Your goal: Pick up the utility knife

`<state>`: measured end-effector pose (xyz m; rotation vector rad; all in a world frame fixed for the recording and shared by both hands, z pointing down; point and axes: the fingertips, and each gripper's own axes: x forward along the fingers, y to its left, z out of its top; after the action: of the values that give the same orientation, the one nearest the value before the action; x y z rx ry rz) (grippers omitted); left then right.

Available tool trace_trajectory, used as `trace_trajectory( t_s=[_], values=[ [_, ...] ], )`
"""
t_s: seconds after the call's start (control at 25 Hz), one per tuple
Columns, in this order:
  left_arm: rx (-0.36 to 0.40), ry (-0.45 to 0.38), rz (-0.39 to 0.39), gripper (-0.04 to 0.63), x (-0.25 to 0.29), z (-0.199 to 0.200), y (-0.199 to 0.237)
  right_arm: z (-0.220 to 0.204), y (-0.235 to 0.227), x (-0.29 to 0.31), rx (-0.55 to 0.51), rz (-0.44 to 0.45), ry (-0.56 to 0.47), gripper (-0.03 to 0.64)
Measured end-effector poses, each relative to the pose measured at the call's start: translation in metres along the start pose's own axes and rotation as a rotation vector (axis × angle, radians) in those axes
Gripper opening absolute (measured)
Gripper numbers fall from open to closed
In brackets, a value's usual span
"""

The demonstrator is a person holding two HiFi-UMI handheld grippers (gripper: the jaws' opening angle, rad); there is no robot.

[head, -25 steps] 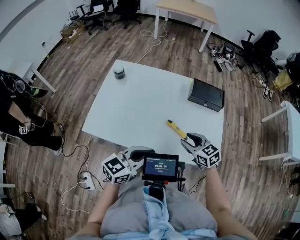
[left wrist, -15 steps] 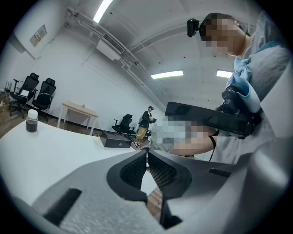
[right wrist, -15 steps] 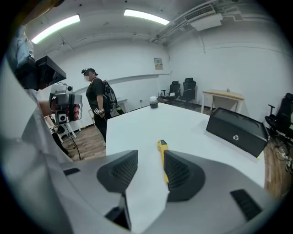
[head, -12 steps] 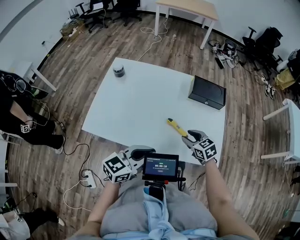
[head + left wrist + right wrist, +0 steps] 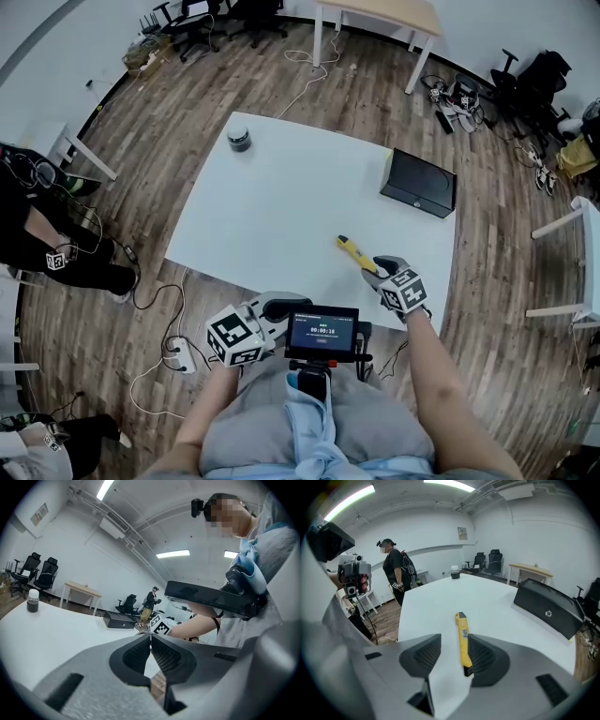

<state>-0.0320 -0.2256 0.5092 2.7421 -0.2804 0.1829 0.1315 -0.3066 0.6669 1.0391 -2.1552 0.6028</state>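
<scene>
Right gripper view: knife [image 5: 462, 639] between jaws, perhaps touching

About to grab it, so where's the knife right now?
In the head view the knife lies flat on the table's near-right part, its end between the right gripper's open jaws.

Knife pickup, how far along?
Done: the right gripper is at the knife, jaws open on either side of its near end. In hand: nothing; the knife lies flat on the table, not gripped. To do: close and lift. The left gripper is shut and empty.
</scene>
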Motion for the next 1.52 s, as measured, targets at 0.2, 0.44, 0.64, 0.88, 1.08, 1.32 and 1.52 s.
trace_trajectory(
  t_s=[0.2, 0.44, 0.64, 0.88, 1.08, 1.32, 1.52],
  values=[
    [-0.007, 0.011, 0.0, 0.018, 0.001, 0.003, 0.002, -0.002, -0.005, 0.008, 0.0, -0.005, 0.035, 0.153],
    [-0.016, 0.025, -0.001, 0.018, 0.001, -0.002, 0.003, -0.011, -0.011, 0.02, -0.022, -0.012, 0.086, 0.153],
    [-0.021, 0.035, 0.005, 0.018, -0.002, -0.003, 0.006, -0.014, -0.016, 0.028, -0.028, -0.019, 0.122, 0.153],
    [-0.027, 0.033, 0.016, 0.018, -0.001, -0.005, 0.007, -0.021, -0.021, 0.033, -0.034, -0.017, 0.146, 0.153],
    [-0.033, 0.039, 0.015, 0.018, -0.001, -0.005, 0.008, -0.021, -0.021, 0.038, -0.034, -0.011, 0.161, 0.153],
    [-0.029, 0.051, 0.016, 0.018, -0.002, -0.007, 0.008, -0.024, -0.02, 0.043, -0.039, -0.011, 0.178, 0.153],
    [-0.029, 0.059, 0.014, 0.018, -0.002, -0.009, 0.007, -0.03, -0.024, 0.047, -0.037, -0.036, 0.203, 0.153]
  ],
)
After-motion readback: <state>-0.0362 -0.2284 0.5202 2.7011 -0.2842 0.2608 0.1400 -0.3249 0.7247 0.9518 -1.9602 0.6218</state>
